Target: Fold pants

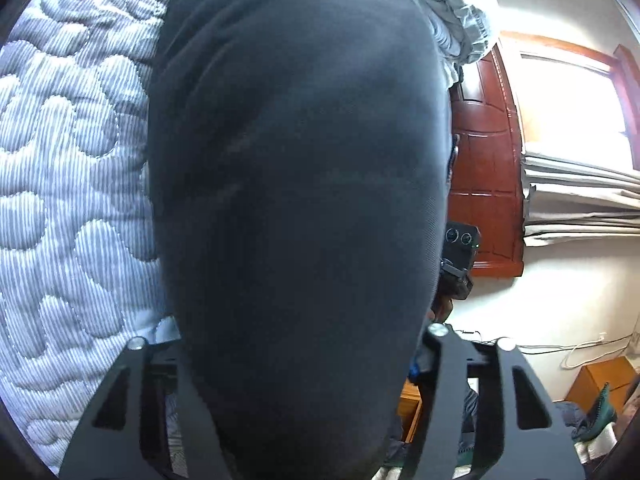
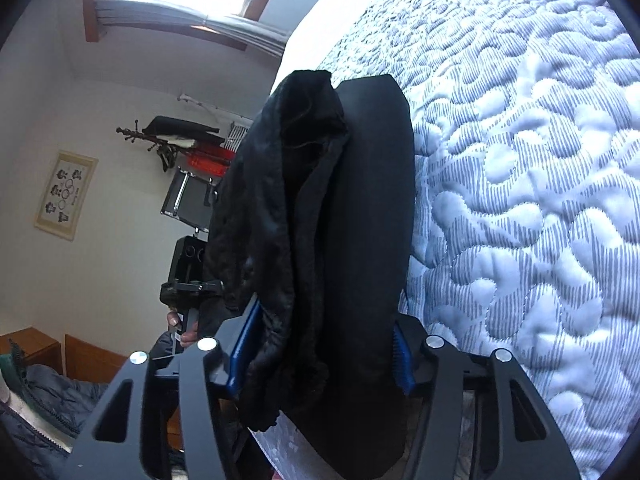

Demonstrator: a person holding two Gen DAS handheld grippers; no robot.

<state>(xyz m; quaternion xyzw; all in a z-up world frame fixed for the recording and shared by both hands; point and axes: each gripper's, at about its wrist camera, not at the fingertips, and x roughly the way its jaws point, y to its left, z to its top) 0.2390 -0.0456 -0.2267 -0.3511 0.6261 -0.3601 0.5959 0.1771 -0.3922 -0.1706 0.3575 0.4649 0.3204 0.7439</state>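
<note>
Dark navy pants [image 1: 300,160] fill the middle of the left wrist view and lie on a quilted, striped mattress [image 1: 60,160]. My left gripper [image 1: 300,332] is shut on this fabric, which hides most of its left finger. In the right wrist view the pants [image 2: 360,200] are a thick bunched bundle at the edge of the mattress [image 2: 520,160]. My right gripper [image 2: 324,320] is shut on it, with blue pads [image 2: 242,348] pressing both sides. Each view shows the other gripper's body beyond the fabric: the right gripper [image 1: 460,248], and the left gripper [image 2: 188,272] with a hand [image 2: 182,330] below it.
A red-brown wooden door [image 1: 484,160], a bright window [image 1: 568,100] and pale curtains [image 1: 580,200] stand past the bed. A coat rack [image 2: 172,140], a framed poster [image 2: 66,194], wooden furniture [image 2: 92,360] and a dark jacket [image 2: 40,400] are beside the bed.
</note>
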